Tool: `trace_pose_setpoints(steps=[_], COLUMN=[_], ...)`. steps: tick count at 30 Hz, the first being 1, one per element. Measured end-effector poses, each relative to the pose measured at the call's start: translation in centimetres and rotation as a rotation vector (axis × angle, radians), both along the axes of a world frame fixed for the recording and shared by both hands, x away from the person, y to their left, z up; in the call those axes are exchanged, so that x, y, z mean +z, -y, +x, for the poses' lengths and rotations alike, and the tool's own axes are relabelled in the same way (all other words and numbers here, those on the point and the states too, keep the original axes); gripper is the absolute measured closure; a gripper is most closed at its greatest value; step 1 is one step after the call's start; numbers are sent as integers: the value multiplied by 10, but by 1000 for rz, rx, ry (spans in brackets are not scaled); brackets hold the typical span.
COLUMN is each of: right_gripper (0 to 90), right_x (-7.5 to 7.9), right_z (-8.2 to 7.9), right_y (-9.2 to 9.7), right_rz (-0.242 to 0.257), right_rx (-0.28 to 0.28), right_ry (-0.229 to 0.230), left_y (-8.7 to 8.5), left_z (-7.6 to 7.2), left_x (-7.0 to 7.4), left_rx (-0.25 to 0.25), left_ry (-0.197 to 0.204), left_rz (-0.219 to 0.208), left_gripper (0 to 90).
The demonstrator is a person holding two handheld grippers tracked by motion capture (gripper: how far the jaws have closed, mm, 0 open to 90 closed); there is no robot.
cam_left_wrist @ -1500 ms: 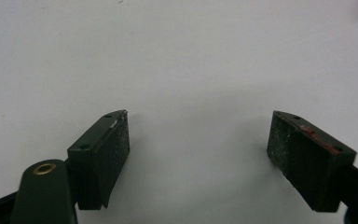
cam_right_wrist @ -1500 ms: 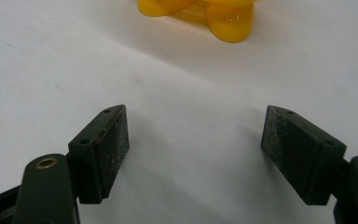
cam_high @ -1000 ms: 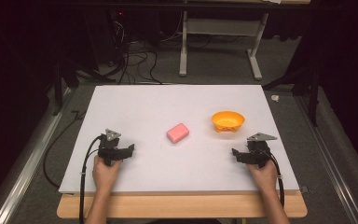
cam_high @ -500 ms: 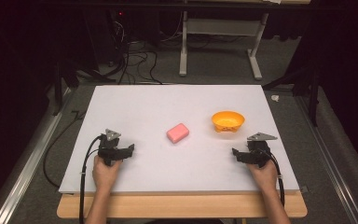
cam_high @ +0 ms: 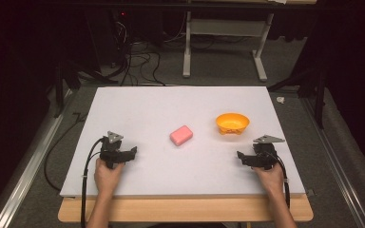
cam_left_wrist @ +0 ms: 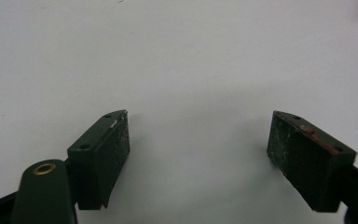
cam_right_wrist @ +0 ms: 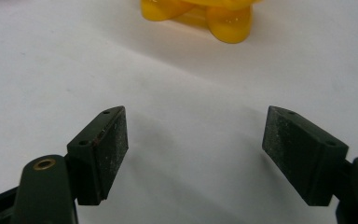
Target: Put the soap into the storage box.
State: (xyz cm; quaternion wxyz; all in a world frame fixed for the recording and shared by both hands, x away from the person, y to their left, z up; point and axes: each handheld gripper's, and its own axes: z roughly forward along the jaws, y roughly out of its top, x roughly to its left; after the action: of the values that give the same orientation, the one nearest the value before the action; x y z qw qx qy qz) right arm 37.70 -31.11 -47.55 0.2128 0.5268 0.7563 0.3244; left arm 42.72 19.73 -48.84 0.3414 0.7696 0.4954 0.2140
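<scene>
Nothing begun yet. Left gripper (cam_high: 132, 152) and right gripper (cam_high: 240, 156) rest on white table (cam_high: 138, 107), near edge, jaws apart, empty. Pink rectangular soap-like block (cam_high: 181, 136) mid-table, untouched; orange plastic bowl (cam_high: 232, 123) just right of it, apparently empty. Grasp and placement remain.

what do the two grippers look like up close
Both the left gripper and the right gripper are black, each topped by a grey three-cornered plate and trailing a black cable. Their jaws are blocky dark pads, scuffed with pale specks, with a brass-ringed hole at one base. Forearms are bare.
</scene>
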Motion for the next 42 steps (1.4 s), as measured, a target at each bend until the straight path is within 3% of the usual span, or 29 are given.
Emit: trace_pose_setpoints(steps=[14,42], right_gripper=[225,235], right_x=[11,28], right_z=[-11,-4], right_y=[-15,-57], right_rz=[68,113], right_rx=[68,195], right_ry=[41,89], left_y=[0,0], left_z=[0,0], left_x=[0,0], left_rx=[0,0], left_ry=[0,0], left_rz=[-1,-1], left_gripper=[214,214])
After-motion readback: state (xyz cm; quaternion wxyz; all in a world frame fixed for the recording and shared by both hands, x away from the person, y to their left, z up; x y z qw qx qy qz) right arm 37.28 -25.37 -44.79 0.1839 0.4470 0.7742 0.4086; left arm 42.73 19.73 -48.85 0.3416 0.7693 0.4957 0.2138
